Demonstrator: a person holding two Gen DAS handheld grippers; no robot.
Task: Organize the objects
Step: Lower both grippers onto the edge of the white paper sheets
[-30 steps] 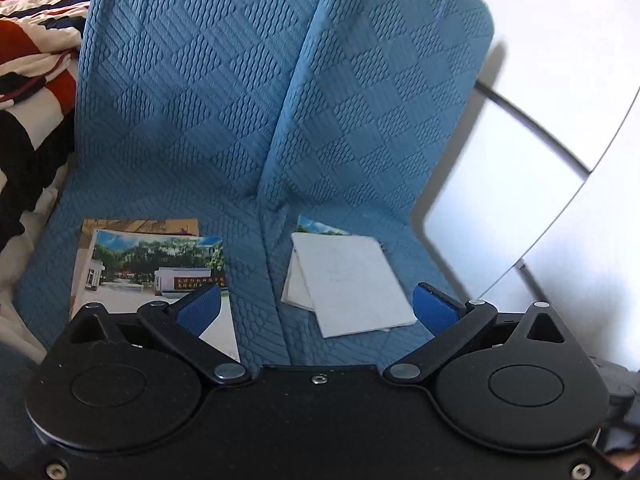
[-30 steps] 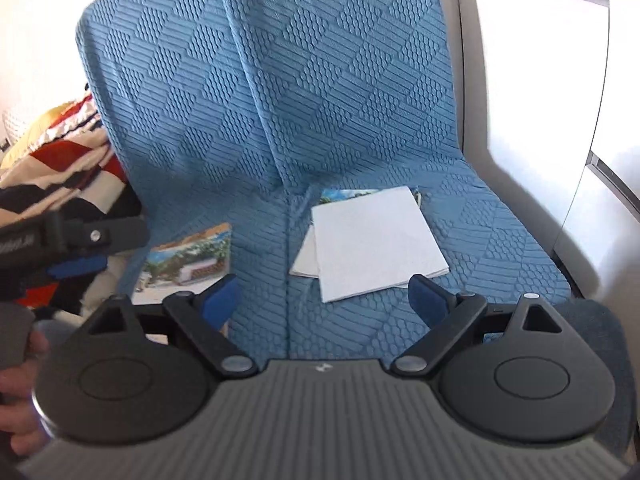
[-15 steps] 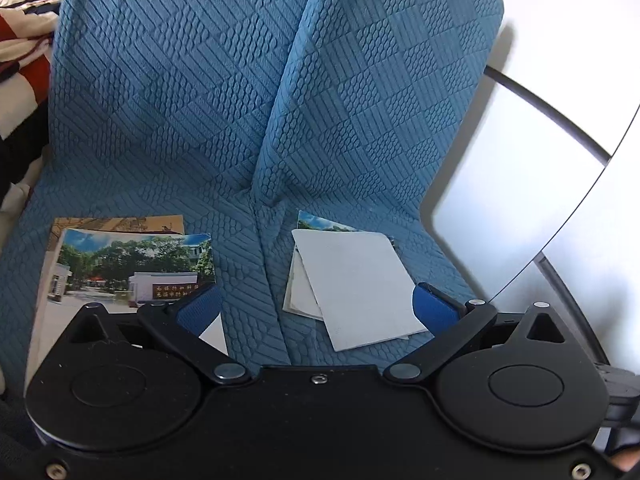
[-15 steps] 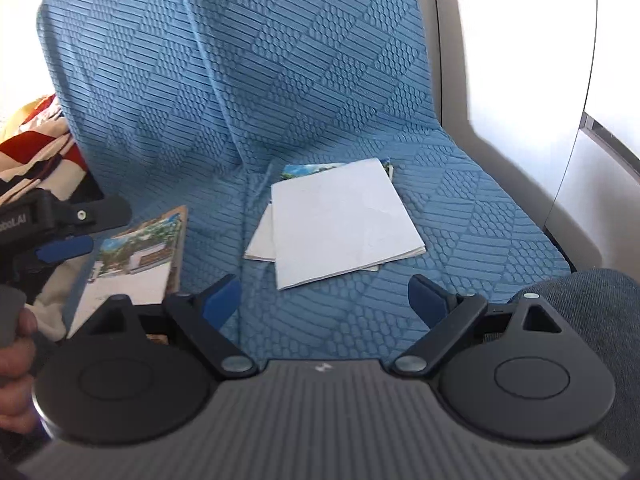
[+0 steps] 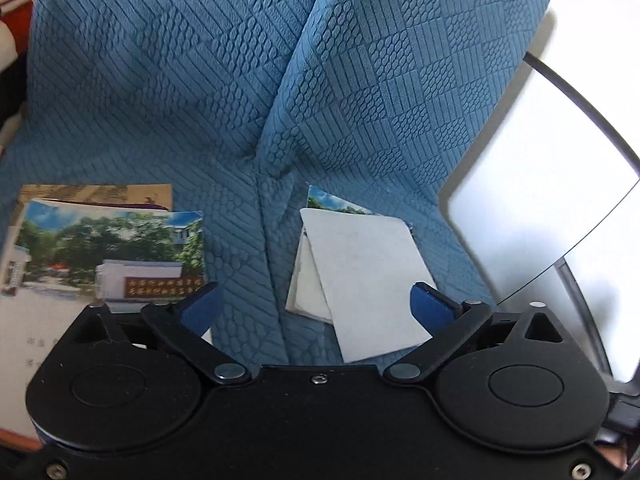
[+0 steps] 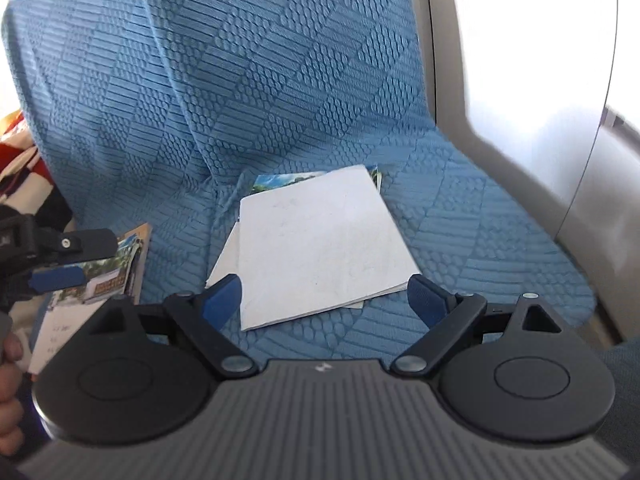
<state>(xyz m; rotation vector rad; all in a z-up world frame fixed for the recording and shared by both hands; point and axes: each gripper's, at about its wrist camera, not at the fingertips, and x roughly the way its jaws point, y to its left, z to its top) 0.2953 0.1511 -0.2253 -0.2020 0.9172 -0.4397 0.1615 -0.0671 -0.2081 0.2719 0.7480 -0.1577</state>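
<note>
A blue quilted seat (image 6: 460, 216) carries white booklets (image 6: 320, 240) and photo booklets (image 5: 100, 256).

On the sofa seat (image 6: 480, 232), a stack of booklets (image 6: 320, 240) lies to the right; another booklet pile (image 5: 100, 256) lies well apart, left.

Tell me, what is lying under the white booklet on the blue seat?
Under the white booklet lies a white sheet poking out on its left and a colour photo cover showing past its far edge. How many more items it covers cannot be seen.
</note>
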